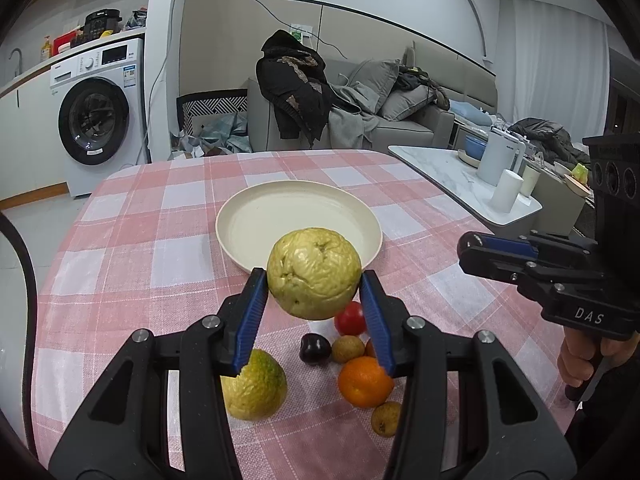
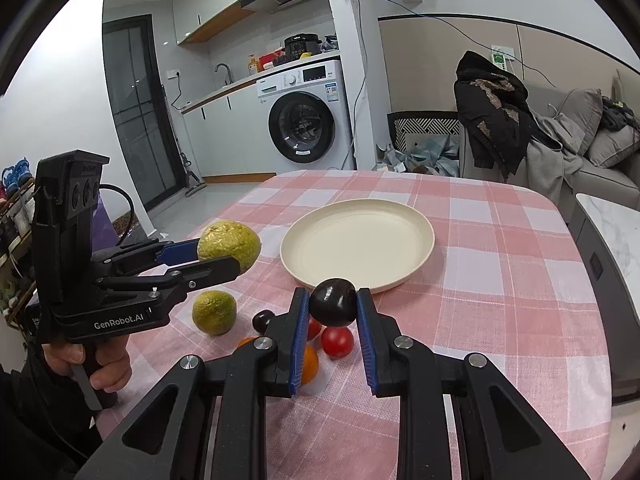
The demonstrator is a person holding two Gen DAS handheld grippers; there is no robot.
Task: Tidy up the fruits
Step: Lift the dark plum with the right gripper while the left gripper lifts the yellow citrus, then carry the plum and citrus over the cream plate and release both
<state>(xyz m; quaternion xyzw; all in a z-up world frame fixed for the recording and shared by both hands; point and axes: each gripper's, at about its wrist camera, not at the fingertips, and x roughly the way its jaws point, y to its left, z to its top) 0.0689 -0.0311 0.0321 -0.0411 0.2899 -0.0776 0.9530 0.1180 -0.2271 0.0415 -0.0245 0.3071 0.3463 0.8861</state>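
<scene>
My left gripper [image 1: 313, 280] is shut on a wrinkled yellow-green citrus [image 1: 314, 268], held above the table just short of the empty cream plate [image 1: 280, 216]. Under it lie another green citrus [image 1: 256, 388], an orange [image 1: 364, 382], a red tomato [image 1: 350, 318], a dark plum [image 1: 315, 349] and two small brown fruits [image 1: 348, 349]. My right gripper [image 2: 333, 303] is shut on a dark plum [image 2: 334, 314], raised near the plate [image 2: 360, 240]. In the right wrist view the left gripper [image 2: 236, 258] carries its citrus [image 2: 229, 242] to the left of the plate.
The table wears a pink checked cloth [image 1: 160, 240]. A low marble side table [image 1: 448, 172] with a white jug [image 1: 496, 152] and cups stands to its right. A washing machine [image 2: 304, 116] and a grey sofa [image 1: 400, 120] with clothes stand behind.
</scene>
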